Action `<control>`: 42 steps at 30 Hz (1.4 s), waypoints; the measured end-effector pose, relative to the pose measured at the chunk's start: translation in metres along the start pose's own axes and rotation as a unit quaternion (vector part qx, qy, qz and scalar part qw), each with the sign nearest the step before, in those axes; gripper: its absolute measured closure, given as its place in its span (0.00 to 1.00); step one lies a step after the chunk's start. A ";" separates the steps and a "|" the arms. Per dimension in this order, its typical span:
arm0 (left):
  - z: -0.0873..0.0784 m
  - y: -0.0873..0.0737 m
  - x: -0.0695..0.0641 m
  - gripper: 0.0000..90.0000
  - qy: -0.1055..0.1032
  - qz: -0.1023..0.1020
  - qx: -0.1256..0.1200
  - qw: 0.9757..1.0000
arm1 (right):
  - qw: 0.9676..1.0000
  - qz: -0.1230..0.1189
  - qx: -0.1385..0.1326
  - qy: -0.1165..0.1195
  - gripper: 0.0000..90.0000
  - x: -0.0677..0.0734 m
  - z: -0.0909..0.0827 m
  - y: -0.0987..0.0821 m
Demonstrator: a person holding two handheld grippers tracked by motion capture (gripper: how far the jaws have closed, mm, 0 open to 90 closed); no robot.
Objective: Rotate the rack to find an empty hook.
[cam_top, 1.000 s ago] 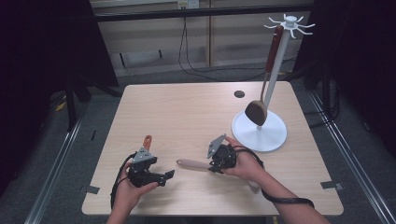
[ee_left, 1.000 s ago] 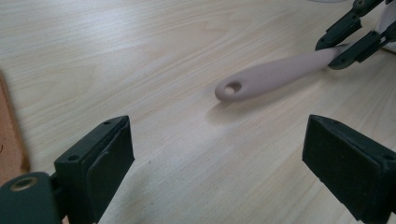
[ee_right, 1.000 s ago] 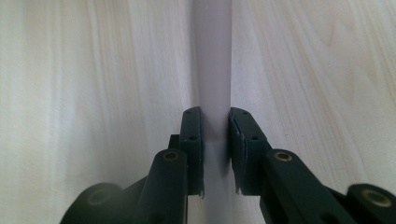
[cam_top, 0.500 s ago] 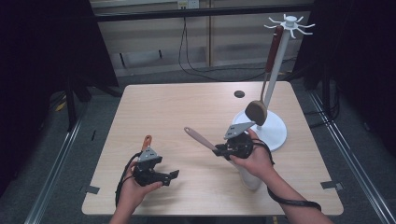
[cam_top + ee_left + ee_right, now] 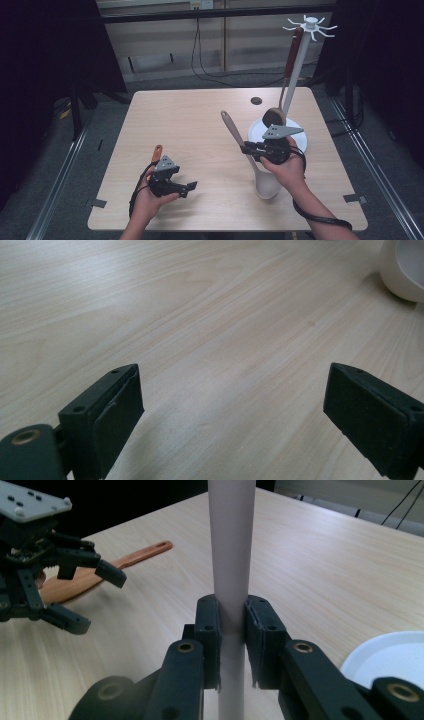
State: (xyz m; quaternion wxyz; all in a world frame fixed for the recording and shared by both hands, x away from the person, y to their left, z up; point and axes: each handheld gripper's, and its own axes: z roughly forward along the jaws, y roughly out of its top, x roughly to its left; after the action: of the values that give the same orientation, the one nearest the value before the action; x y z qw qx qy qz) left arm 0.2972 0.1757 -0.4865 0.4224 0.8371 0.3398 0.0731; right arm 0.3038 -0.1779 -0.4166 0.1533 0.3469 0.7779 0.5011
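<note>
My right gripper (image 5: 248, 148) is shut on the shaft of a pale wooden spoon (image 5: 231, 126), held above the table right of centre. The handle points up and to the far left; the bowl (image 5: 267, 187) hangs low by the wrist. In the right gripper view both pads (image 5: 210, 617) press on the pale shaft (image 5: 231, 555). My left gripper (image 5: 187, 187) rests near the front left, open, with bare tabletop between its pads (image 5: 117, 405). The spoon's pale bowl (image 5: 405, 270) shows at the top right of the left gripper view.
A white hook stand (image 5: 300, 65) on a round white base (image 5: 300, 140) stands at the right, with a dark brown spoon (image 5: 287, 75) hanging from it. An orange wooden spatula (image 5: 157, 151) lies under the left hand. A small dark disc (image 5: 256, 100) sits near the far edge.
The right hand has lifted the pale spoon off the table and carried it right, toward the stand. The spoon has swung from lying flat to steeply tilted. The left hand has stayed put.
</note>
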 end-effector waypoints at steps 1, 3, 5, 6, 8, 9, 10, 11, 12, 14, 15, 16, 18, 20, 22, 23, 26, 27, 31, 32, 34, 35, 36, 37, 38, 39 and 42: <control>0.000 0.000 0.000 0.10 -0.001 0.000 0.000 1.000 | 1.000 0.001 -0.005 -0.006 0.87 0.000 -0.002 0.000; 0.000 0.000 0.000 0.10 -0.001 0.000 -0.001 1.000 | 1.000 0.006 -0.018 -0.016 0.87 0.000 -0.005 0.002; 0.000 0.000 0.000 0.10 -0.001 -0.001 -0.001 1.000 | 0.999 0.008 -0.026 -0.018 0.87 0.000 -0.007 0.003; 0.000 0.000 0.000 0.10 -0.001 -0.001 -0.001 1.000 | 0.999 0.010 -0.030 -0.017 0.87 0.000 -0.009 0.004; -0.001 0.000 0.000 0.10 0.002 -0.001 0.001 1.000 | 0.999 0.014 -0.037 -0.022 0.87 0.000 -0.011 0.005; -0.001 0.000 0.000 0.10 0.003 -0.002 0.001 1.000 | 0.999 0.013 -0.037 -0.018 0.87 -0.001 -0.011 0.006; 0.000 0.000 0.000 0.10 0.001 -0.002 -0.001 1.000 | 0.999 0.015 -0.041 -0.021 0.87 -0.001 -0.012 0.006; 0.000 -0.001 0.000 0.10 -0.001 -0.002 -0.001 1.000 | 0.999 0.018 -0.046 -0.019 0.87 -0.001 -0.012 0.006; 0.000 0.000 0.000 0.10 0.000 -0.002 0.000 1.000 | 0.999 0.017 -0.044 -0.015 0.87 -0.002 -0.013 0.006; 0.000 0.000 -0.001 0.10 -0.001 -0.002 0.000 1.000 | 0.999 0.018 -0.049 -0.015 0.87 -0.002 -0.014 0.007; 0.000 0.000 -0.001 0.10 0.002 -0.001 0.000 1.000 | 0.998 0.018 -0.052 -0.017 0.87 -0.001 -0.015 0.007; 0.000 0.000 -0.001 0.10 0.000 -0.002 0.000 1.000 | 0.998 0.020 -0.059 -0.017 0.87 -0.001 -0.016 0.007; 0.000 0.000 -0.001 0.10 -0.001 0.000 0.001 1.000 | 0.997 0.017 -0.067 -0.022 0.87 0.001 -0.018 0.009; 0.000 0.000 -0.002 0.10 -0.002 0.000 -0.001 1.000 | 0.997 0.009 -0.071 -0.025 0.87 0.003 -0.020 0.012; 0.001 0.000 -0.002 0.10 -0.001 -0.001 -0.003 1.000 | 0.997 0.010 -0.073 -0.021 0.87 0.003 -0.022 0.014; 0.001 0.000 -0.002 0.10 -0.004 -0.001 -0.002 1.000 | 0.996 0.013 -0.086 -0.024 0.87 0.004 -0.023 0.013; 0.001 0.000 -0.002 0.10 -0.003 0.002 0.000 1.000 | 0.995 0.008 -0.098 -0.025 0.87 0.005 -0.026 0.016; 0.001 0.000 -0.003 0.10 0.000 0.001 0.001 1.000 | 0.995 0.006 -0.094 -0.021 0.87 0.004 -0.027 0.017; 0.001 0.000 -0.002 0.10 -0.003 0.003 0.000 1.000 | 0.992 0.010 -0.121 -0.027 0.87 0.006 -0.034 0.022; 0.001 0.000 -0.002 0.10 -0.002 0.004 0.001 1.000 | 0.993 0.007 -0.119 -0.024 0.87 0.006 -0.036 0.024; 0.001 0.000 -0.003 0.10 -0.001 0.002 0.002 1.000 | 0.991 0.004 -0.129 -0.033 0.87 0.007 -0.041 0.026; 0.001 0.000 -0.003 0.10 -0.001 0.004 0.002 1.000 | 0.991 -0.002 -0.130 -0.037 0.87 0.008 -0.042 0.028; 0.002 -0.001 -0.003 0.10 -0.002 0.002 0.004 1.000 | 0.989 -0.001 -0.139 -0.044 0.87 0.008 -0.045 0.029; 0.002 -0.001 -0.003 0.10 -0.003 0.002 0.005 1.000 | 0.989 0.002 -0.142 -0.041 0.87 0.008 -0.047 0.030; 0.002 -0.001 -0.003 0.10 -0.004 0.002 0.004 1.000 | 0.988 0.002 -0.149 -0.045 0.87 0.007 -0.050 0.032; 0.002 -0.001 -0.003 0.10 -0.002 0.002 0.004 1.000 | 0.986 0.003 -0.158 -0.048 0.87 0.008 -0.052 0.033; 0.002 0.000 -0.003 0.10 -0.002 0.003 0.003 1.000 | 0.983 -0.004 -0.171 -0.060 0.87 0.009 -0.060 0.037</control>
State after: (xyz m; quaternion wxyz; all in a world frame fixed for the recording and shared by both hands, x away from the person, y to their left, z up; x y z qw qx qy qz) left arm 0.2957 0.1729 -0.4875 0.4204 0.8396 0.3367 0.0712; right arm 0.2768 -0.2029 -0.3556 0.2592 0.3418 0.6717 0.6040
